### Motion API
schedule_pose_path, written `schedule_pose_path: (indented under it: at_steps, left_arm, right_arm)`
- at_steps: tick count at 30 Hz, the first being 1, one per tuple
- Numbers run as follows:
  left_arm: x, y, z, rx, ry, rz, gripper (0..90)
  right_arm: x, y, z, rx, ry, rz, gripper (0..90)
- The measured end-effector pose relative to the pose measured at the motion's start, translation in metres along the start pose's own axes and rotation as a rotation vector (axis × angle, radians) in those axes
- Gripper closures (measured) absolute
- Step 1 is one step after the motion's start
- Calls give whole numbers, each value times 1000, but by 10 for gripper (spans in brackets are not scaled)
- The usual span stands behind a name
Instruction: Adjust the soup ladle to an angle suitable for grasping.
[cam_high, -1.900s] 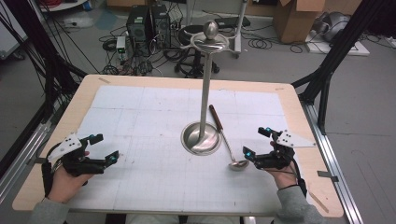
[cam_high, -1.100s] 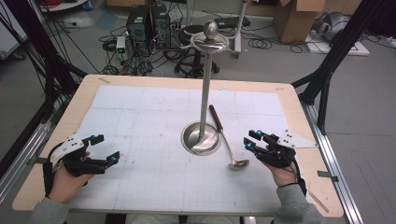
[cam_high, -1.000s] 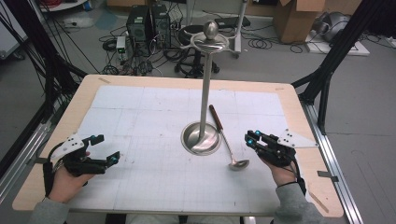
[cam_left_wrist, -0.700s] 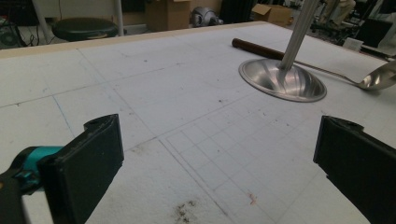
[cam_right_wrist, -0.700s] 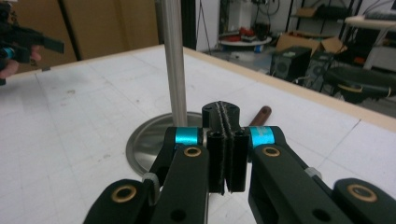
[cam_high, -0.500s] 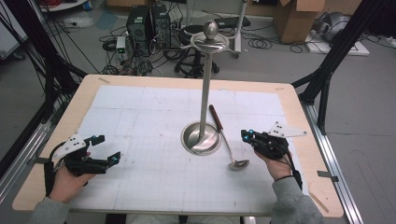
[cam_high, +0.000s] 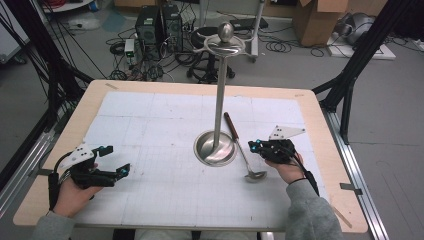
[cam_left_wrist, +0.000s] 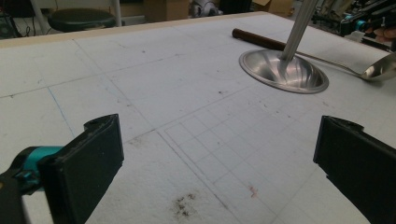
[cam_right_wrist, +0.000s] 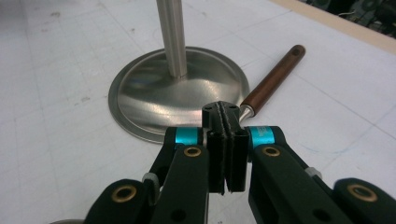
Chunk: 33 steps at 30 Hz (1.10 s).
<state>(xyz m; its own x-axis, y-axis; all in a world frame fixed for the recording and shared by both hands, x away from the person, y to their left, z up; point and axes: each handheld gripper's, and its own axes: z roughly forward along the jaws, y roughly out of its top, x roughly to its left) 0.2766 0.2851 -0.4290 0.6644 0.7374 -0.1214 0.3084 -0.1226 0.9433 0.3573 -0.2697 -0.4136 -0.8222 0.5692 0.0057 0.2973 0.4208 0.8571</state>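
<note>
A: High view, count. One tabletop (cam_high: 150, 105) with a white gridded sheet. One steel stand (cam_high: 216, 145): round base near the middle, one tall upright post, one ring and one knob at the top. One ladle (cam_high: 245, 155) lying flat just right of the base, brown handle toward the far side, bowl toward the near side.

B: Tools?

A: Two. Left tool (cam_high: 112, 162) at the near left, well apart from the stand, jaws spread wide, nothing between them. Right tool (cam_high: 254, 145) just right of the ladle's shaft, near the bowl end, tips pointing left at it; I cannot tell from here whether it touches.

B: Left gripper view?

A: Two black jaws (cam_left_wrist: 88, 158) wide apart over bare sheet. One stand base (cam_left_wrist: 285, 70) at the far right, one ladle (cam_left_wrist: 373, 72) behind it. The right tool (cam_left_wrist: 362, 23) sits at the far right edge.

B: Right gripper view?

A: Right tool (cam_right_wrist: 225, 140) with its two jaws pressed together, nothing visible between the pads. One stand base (cam_right_wrist: 177, 93) just beyond, one ladle handle (cam_right_wrist: 273, 79) to the right, its metal neck passing behind the tips.
</note>
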Motion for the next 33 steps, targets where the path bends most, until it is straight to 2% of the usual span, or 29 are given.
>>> schedule_pose_path:
  at_steps: [3,4,7,12,15,19,23,26,33]
  left_arm:
    - [0,0,1,3,2,2,22]
    - [0,0,1,4,2,2,22]
    - [0,0,1,7,2,8,22]
    - [1,0,0,-2,10,5,22]
    - [0,0,0,5,6,7,22]
    - [0,-1,1,13,8,7,22]
    - [0,-1,1,14,8,7,22]
    - [0,-1,1,15,8,9,22]
    - [0,-1,2,21,5,11,22]
  right_arm:
    - [-1,0,8,32,20,-12,891]
    - [0,1,13,49,47,-25,891]
    - [2,3,20,77,78,-52,892]
    - [1,2,29,119,114,-58,893]
    - [-3,1,36,157,123,-50,893]
    - [-6,2,39,169,119,-45,893]
    - [-9,3,46,203,119,-45,893]
    - [-9,5,50,206,118,-56,893]
    - [-10,4,54,207,129,-46,893]
